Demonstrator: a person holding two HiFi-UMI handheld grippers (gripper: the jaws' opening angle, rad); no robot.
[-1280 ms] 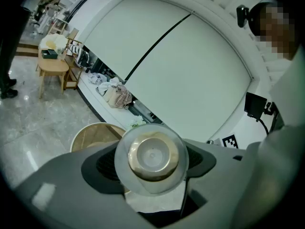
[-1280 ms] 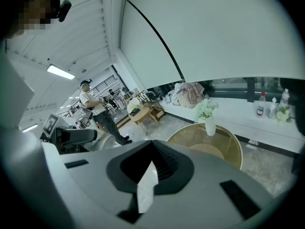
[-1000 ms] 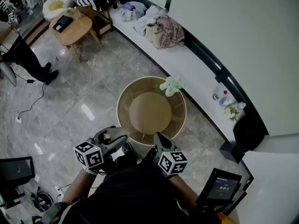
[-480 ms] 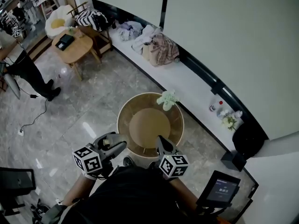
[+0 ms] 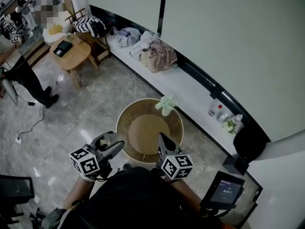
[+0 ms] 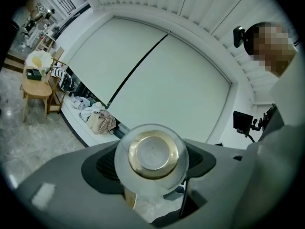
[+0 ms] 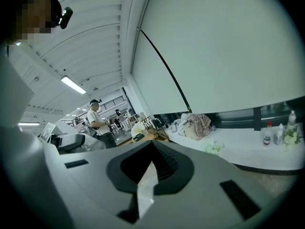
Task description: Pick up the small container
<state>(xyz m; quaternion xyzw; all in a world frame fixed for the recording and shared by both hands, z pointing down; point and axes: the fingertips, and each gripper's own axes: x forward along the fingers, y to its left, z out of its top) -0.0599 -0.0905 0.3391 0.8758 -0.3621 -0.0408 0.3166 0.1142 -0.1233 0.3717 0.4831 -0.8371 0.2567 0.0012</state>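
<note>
Since a second ago, the round counter (image 5: 143, 133) has slid lower in the head view and looks smaller, and more of the pale wall is shown above it. Both grippers have been kept close to the body at the counter's near edge, and their marker cubes have hardly shifted.

The small container (image 6: 152, 152) is held clamped in the left gripper (image 5: 113, 147), off the counter. In the left gripper view it is seen end-on as a clear round body with a gold ring around a pale centre, filling the space between the grey jaws. In the head view this gripper is placed just beside the counter's near left rim.

The right gripper (image 5: 163, 144) is held at the near right rim. In its own view the jaws are drawn almost together, with only a thin sliver of light between them and nothing gripped.

A vase of pale flowers (image 5: 166, 105) stands at the far edge of the counter. Behind it a white ledge (image 5: 190, 92) runs along the wall, and bundles of cloth (image 5: 157, 49) are piled on it.
</note>
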